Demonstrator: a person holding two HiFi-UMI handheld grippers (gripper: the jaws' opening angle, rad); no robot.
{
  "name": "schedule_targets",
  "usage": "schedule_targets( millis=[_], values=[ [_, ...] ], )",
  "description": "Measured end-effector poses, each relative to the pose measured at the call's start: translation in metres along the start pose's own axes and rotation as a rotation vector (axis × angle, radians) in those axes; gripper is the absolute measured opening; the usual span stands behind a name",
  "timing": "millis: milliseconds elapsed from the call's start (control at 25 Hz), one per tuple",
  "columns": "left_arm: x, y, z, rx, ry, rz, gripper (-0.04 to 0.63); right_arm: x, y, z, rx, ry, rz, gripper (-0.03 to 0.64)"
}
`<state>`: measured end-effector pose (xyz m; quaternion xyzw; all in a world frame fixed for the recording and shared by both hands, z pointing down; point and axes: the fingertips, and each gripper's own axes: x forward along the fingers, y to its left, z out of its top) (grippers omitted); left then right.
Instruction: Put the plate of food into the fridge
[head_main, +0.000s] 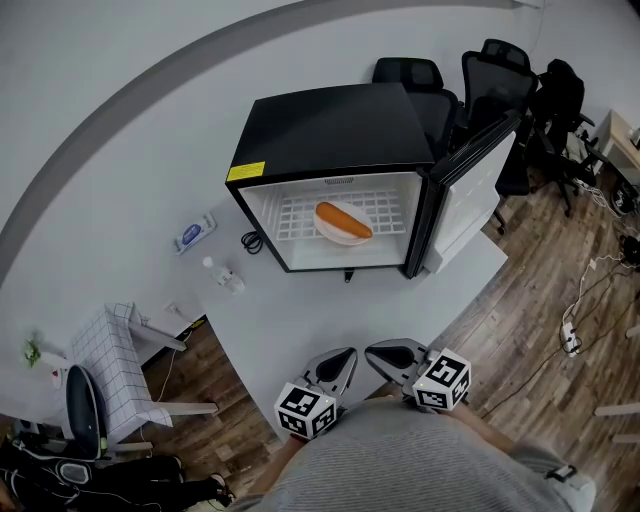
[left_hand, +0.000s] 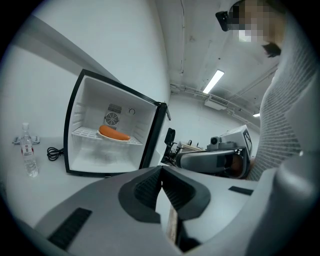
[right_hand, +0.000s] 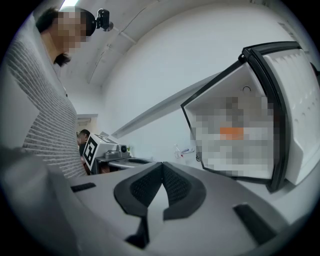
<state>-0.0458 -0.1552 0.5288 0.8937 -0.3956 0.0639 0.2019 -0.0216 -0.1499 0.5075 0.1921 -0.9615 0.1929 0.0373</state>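
A small black fridge (head_main: 330, 125) stands on the white table (head_main: 300, 320) with its door (head_main: 470, 190) swung open to the right. Inside, on the wire shelf, rests a white plate (head_main: 342, 232) with an orange sausage-shaped food (head_main: 344, 218) on it; it shows too in the left gripper view as the plate of food (left_hand: 114, 134). Both grippers hover at the table's near edge, well short of the fridge. My left gripper (head_main: 342, 362) is shut and holds nothing; its jaws meet in the left gripper view (left_hand: 161, 176). My right gripper (head_main: 383, 356) is shut and empty too (right_hand: 162, 172).
A clear water bottle (head_main: 222, 275) and a blue-white packet (head_main: 193, 234) lie on the table left of the fridge, beside a black cable (head_main: 251, 242). Office chairs (head_main: 490, 75) stand behind the fridge. A checked cloth stool (head_main: 120, 370) is on the wooden floor at left.
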Motion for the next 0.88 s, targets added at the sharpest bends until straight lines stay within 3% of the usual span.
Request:
schedule_targets(
  millis=[880],
  values=[
    [-0.0015,0.0065,0.0013,0.005,0.018,0.002,0.011,0.005,0.0026,-0.0016,-0.014,0.016,-0.01,0.014]
  ],
)
